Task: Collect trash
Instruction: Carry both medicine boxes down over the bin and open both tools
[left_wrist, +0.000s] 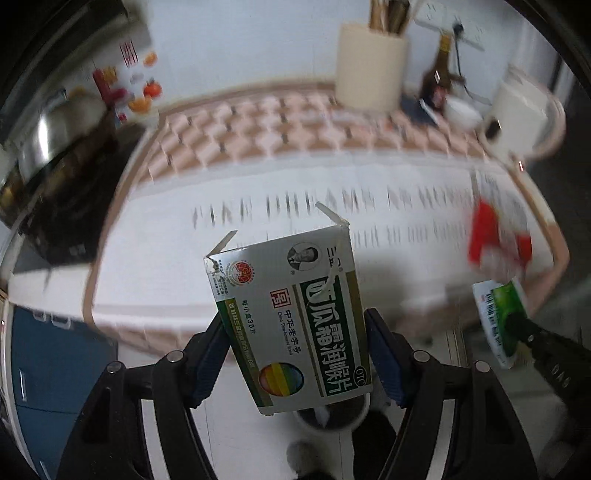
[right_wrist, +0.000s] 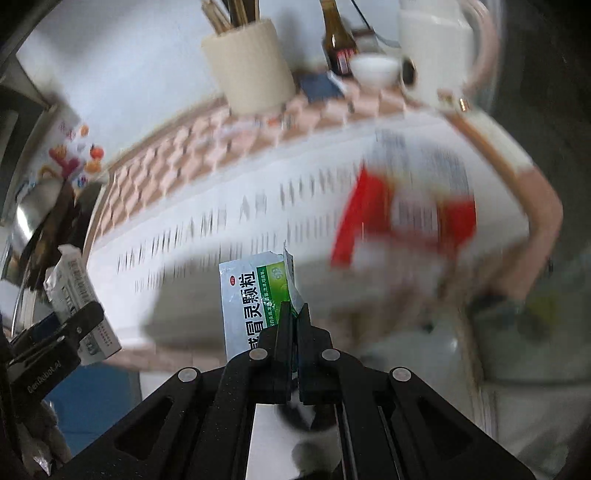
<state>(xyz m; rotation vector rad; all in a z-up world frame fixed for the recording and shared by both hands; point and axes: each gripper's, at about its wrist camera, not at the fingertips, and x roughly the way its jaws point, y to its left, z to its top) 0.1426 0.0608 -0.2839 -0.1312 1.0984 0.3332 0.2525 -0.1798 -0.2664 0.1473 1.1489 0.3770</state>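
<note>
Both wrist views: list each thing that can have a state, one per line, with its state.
left gripper: shut on the lozenge box.
lozenge box: held off the table, top flaps open.
right gripper: shut on the sachet.
sachet: held upright, top edge torn open.
red and white packet: lying on the table, blurred.
utensil holder: upright, utensils inside.
brown bottle: upright.
white bowl: upright.

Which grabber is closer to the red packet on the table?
Right. The right gripper, pinching a green sachet, sits nearer the red packet; the left gripper, holding a lozenge box, is farther left.
</note>
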